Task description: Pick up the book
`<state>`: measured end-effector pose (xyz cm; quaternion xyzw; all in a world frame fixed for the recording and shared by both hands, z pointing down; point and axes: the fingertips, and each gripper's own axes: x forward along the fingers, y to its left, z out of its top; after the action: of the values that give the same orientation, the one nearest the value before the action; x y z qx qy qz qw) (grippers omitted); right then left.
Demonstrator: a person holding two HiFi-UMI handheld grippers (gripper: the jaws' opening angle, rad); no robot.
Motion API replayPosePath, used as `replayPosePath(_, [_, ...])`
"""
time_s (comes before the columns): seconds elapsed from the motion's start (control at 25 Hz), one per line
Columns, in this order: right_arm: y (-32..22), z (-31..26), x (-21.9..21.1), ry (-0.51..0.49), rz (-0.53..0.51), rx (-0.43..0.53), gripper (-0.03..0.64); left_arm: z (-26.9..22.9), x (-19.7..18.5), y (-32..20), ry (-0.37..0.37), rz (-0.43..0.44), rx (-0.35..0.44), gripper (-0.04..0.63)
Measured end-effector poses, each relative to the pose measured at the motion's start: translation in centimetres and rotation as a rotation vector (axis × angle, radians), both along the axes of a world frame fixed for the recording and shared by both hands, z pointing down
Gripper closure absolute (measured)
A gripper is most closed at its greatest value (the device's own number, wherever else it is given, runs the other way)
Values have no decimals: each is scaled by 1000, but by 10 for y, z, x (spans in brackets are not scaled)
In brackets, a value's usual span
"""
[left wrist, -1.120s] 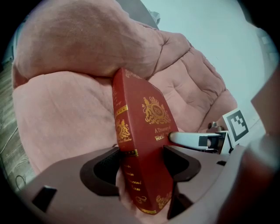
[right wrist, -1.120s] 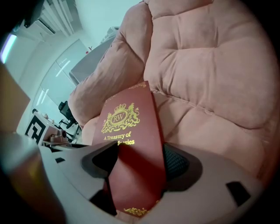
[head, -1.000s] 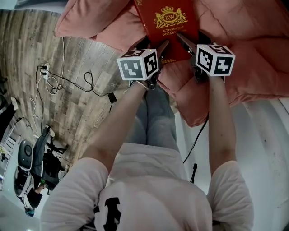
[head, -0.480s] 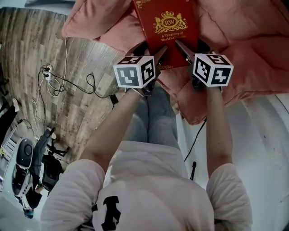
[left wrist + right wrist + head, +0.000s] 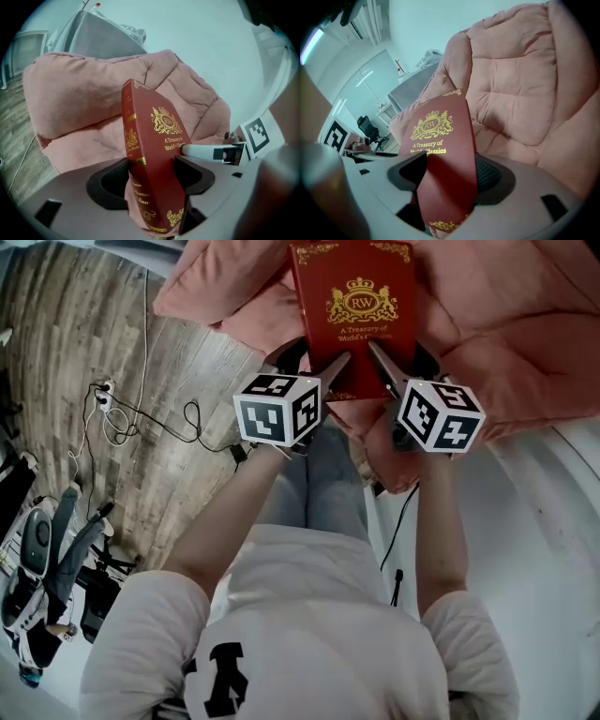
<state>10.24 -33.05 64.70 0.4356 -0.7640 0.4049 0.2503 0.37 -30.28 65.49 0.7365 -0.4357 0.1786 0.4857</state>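
The person is holding the red hardback book with the gold crest (image 5: 354, 310) by its near edge, one tool at each near corner. It is hanging over the front edge of the pink quilted cushion seat (image 5: 525, 343). From the head view I cannot tell whether its far end is resting on the padding or floating just above it.

The left gripper (image 5: 335, 365) is biting down on the spine-side corner, its dark pads pressing both covers with no gap showing in the left gripper view. The right gripper (image 5: 379, 356) is clamping the other near corner the same way, with the front cover's gold lettering showing just above its jaws.

The weak point, I judge, is leverage. Both grips are sitting on one short edge, so most of the book's weight is reaching away from them. A smooth cover could be creeping between the pads as it tilts, and the far end would droop or twist out. If the two tools are pulling apart or turning unevenly, a corner may slip and the book may drop past the seat's front edge onto the grey wood-plank floor (image 5: 112, 381).
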Motion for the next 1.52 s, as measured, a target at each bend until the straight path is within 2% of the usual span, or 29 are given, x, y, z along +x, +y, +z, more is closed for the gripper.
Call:
replayPosePath(0.4, [8,-47,-8,-10,52,54,291,-47,-9,2,-8,45,51,293])
replayPosePath(0.96, [13,-149,-8,-34,96,140,290,-150,-10,1,-23,76,158,291])
replayPosePath(1.2, [12,-187,-11,-40,112,190,291,-187,-14,-2,-23,85,217,291])
replayPosePath(1.52, [10,-262,-12,-34,136,276,291,-261,-15,-8,-6,106,306,290])
